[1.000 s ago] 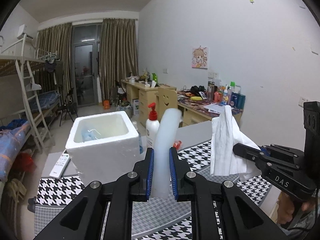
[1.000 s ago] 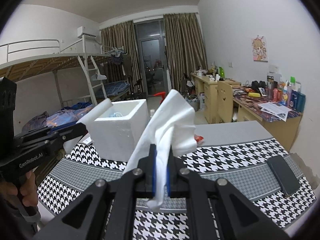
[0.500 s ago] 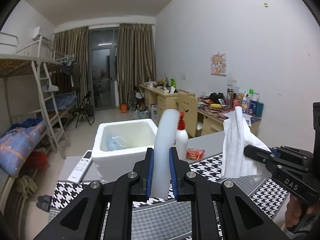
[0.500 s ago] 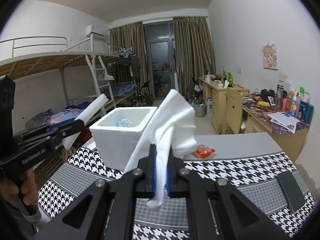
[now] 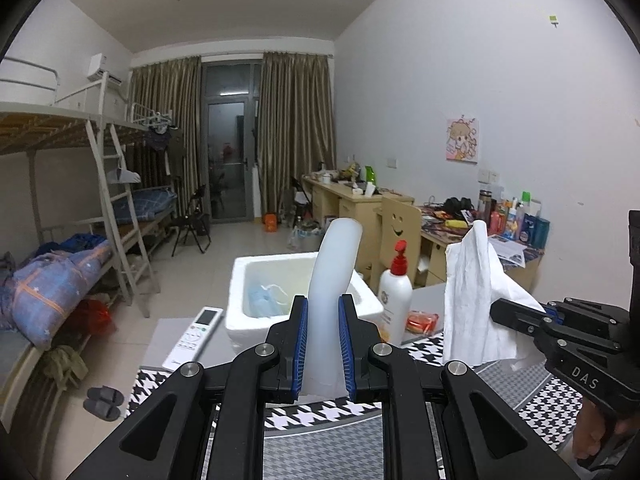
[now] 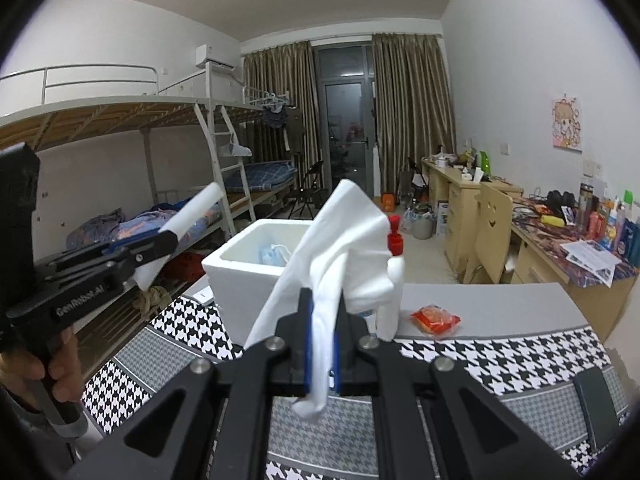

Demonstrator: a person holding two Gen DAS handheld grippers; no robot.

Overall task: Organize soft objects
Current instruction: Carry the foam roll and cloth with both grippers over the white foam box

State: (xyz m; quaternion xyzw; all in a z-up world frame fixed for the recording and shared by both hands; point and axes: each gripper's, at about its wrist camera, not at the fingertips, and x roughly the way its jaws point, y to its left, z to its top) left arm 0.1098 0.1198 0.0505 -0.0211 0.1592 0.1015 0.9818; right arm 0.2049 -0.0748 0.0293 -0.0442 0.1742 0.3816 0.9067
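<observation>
My left gripper (image 5: 323,312) is shut on a pale, bendy foam strip (image 5: 334,264) that stands up between the blue pads; from the right wrist view the same strip (image 6: 196,208) pokes out of that gripper (image 6: 168,236). My right gripper (image 6: 321,320) is shut on a crumpled white tissue (image 6: 344,240), which also hangs from it in the left wrist view (image 5: 472,292). Beyond both stands an open white foam box (image 5: 304,304) (image 6: 248,280) with a blue face mask (image 5: 264,300) (image 6: 274,254) lying inside. Both grippers hover above the table, short of the box.
A pump bottle with a red top (image 5: 395,296), a red snack packet (image 6: 436,318) and a white remote (image 5: 196,338) sit near the box on the houndstooth cloth (image 6: 500,352). A dark phone (image 6: 598,404) lies at the right. Bunk beds and desks line the room.
Both grippers have shifted across the table and risen slightly, each keeping its grip. The foam box now sits more centred in the left wrist view, and the bottle appears right of the strip.
</observation>
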